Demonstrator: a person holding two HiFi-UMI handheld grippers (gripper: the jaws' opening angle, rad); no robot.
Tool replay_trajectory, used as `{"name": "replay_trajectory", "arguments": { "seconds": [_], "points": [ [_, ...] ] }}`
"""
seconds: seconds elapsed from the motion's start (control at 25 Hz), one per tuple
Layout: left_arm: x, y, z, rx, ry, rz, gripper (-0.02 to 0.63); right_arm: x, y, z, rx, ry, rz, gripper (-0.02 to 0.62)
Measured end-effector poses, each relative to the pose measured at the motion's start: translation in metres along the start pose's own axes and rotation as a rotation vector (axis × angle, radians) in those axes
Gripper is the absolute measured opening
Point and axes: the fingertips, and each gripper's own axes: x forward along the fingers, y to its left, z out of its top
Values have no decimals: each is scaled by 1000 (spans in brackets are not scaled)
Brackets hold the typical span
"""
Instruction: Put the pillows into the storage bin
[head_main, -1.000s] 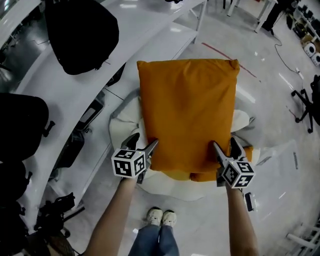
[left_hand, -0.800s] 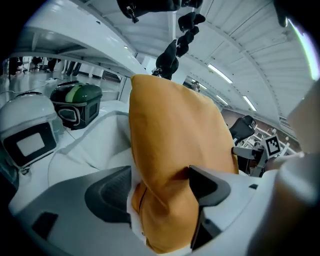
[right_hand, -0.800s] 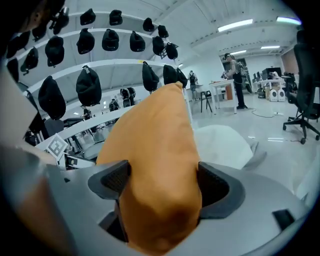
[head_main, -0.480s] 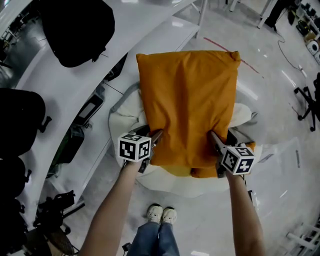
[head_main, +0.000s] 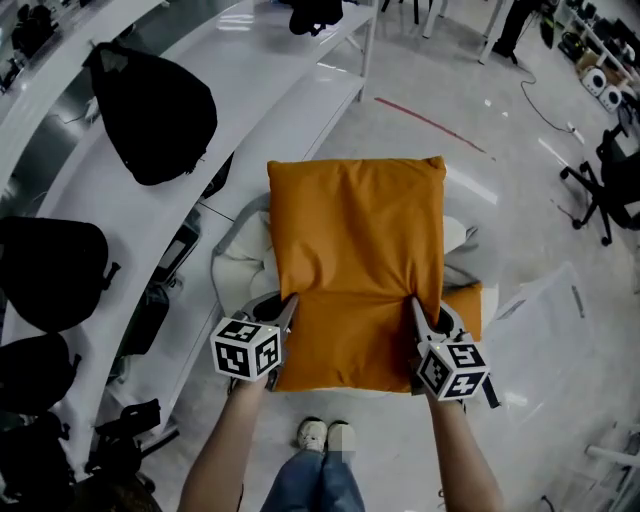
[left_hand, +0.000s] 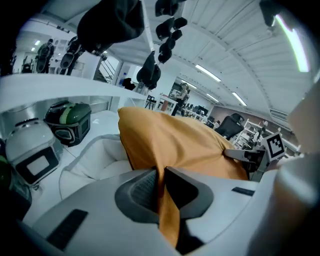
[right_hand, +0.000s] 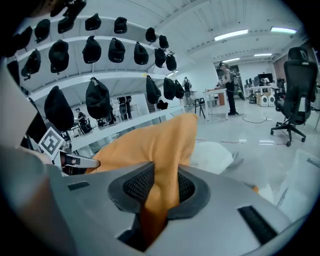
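Orange pillow clamped by left hand-held gripper, right hand-held gripper; jaws just closed.

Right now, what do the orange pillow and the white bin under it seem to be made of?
The orange pillow: seemingly matte woven cloth over soft filling; its edge pinches and creases between the left tongs and right tongs, which have just been closing on it. The white bin: likely soft matte fabric; its walls slump.

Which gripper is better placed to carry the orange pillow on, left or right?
Neither has the edge. The left gripper and right gripper have both just closed on the orange pillow, one on each near corner, about level with each other. I'd move it two-handed.
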Motion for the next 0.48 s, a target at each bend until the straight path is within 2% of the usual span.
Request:
{"name": "replay_trajectory", "arguments": {
  "seconds": [0.12,0.28,0.48],
  "points": [
    [-30,-37,12,43,-7,-40,57,-56,6,3,56,-44,-49,71],
    [-44,-93,37,123,-20,-149,54,-130,-2,21,101,-152,-170,71],
    [-41,-205,45,234,4,-287,54,-242,-47,20,188,-233,-327,71]
  ]
}}
